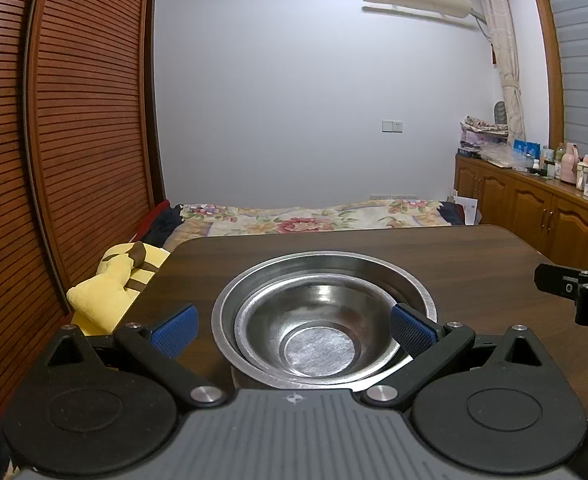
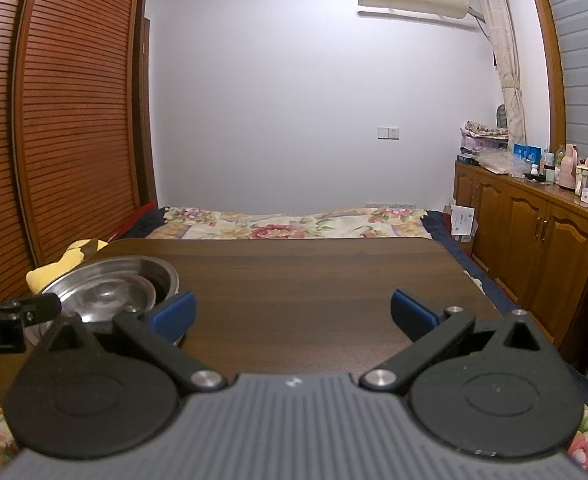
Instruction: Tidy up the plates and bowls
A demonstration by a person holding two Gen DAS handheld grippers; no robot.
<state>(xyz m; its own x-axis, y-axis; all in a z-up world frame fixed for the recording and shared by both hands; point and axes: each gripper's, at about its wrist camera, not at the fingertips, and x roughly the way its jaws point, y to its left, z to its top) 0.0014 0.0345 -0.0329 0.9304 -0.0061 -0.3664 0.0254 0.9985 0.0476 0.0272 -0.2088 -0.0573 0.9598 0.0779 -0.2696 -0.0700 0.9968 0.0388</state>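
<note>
On table [image 1: 434, 256]: small bowl [image 1: 318, 340] nested inside large bowl [image 1: 374, 268]; both grippers' jaws apart.

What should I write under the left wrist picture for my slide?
Open left claw around nested steel bowls on a dark wooden table.

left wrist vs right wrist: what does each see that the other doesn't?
Only left wrist: the full inside of the smaller steel bowl nested in the larger steel bowl, framed by the open left gripper; most of the yellow plush toy beside the table.

Only right wrist: the right gripper open over bare table, holding nothing; the table's right edge and the floor beyond it.

Both: nested bowls, wooden table, floral bed, louvred wardrobe, air conditioner, wooden cabinets, and a piece of the other gripper at the frame edge.
</note>
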